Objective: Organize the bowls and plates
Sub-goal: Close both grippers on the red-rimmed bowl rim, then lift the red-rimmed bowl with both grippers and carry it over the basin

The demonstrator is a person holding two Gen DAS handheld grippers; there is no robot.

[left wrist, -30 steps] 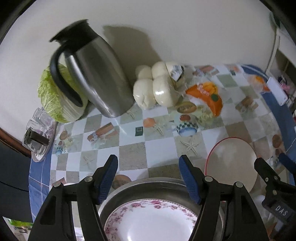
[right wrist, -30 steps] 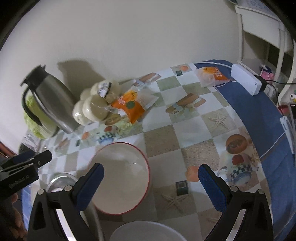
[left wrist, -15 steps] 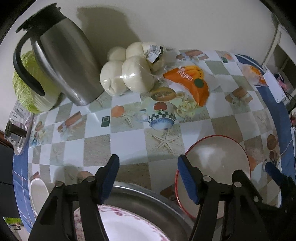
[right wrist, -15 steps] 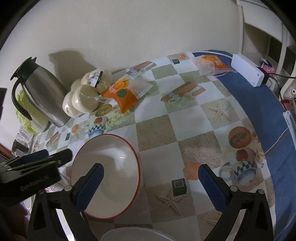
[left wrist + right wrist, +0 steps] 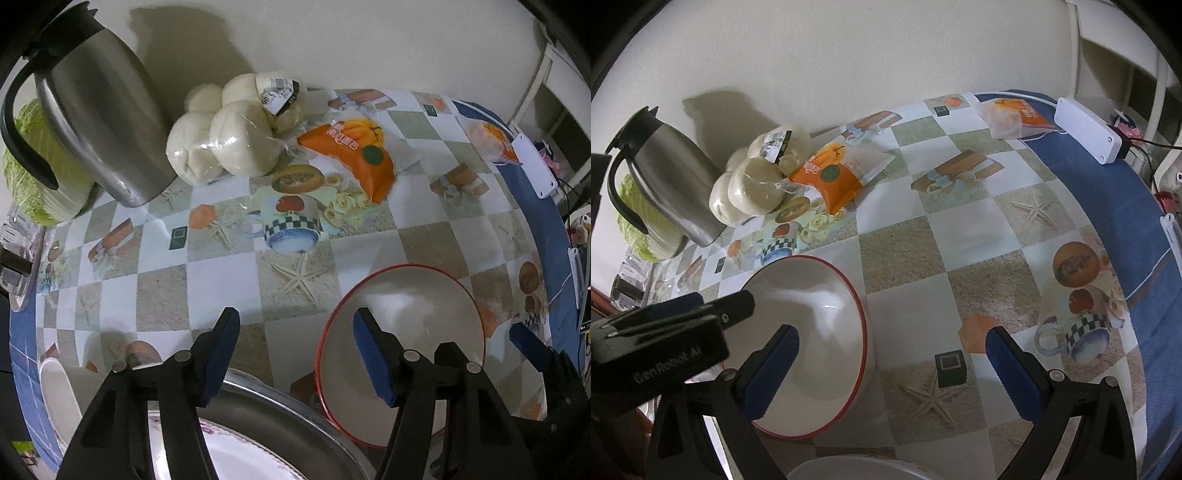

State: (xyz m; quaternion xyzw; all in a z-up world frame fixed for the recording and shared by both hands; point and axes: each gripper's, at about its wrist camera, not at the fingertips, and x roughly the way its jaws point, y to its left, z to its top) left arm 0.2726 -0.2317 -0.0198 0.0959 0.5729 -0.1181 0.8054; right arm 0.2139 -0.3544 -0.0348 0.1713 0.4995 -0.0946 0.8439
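Over the last second the left gripper [image 5: 295,354] has lifted away from the flowered plate [image 5: 236,458], which a second ago lay full in its view inside the metal basin [image 5: 295,413] and now shows only as a sliver at the bottom edge. Its view has swung toward the red-rimmed bowl [image 5: 424,332], which stands on the checked tablecloth [image 5: 221,280] just right of the basin and now looms larger, with one blue finger [image 5: 369,358] crossing in front of it. Both claws are spread wide and hold nothing: the left one hangs above the basin's far rim, and the right gripper [image 5: 890,369] hovers with its left finger [image 5: 772,369] over the bowl's near side and its right finger over bare cloth. The plate seems already settled in the basin, so the bowl looks like the next piece to gather. A small white bowl [image 5: 59,398] waits at the table's left edge, and another white rim [image 5: 857,469] peeks in below the right gripper. The steel jug [image 5: 99,122], the bag of buns [image 5: 229,144] and the orange snack packet [image 5: 354,155] stand well back, apart from the dishes.
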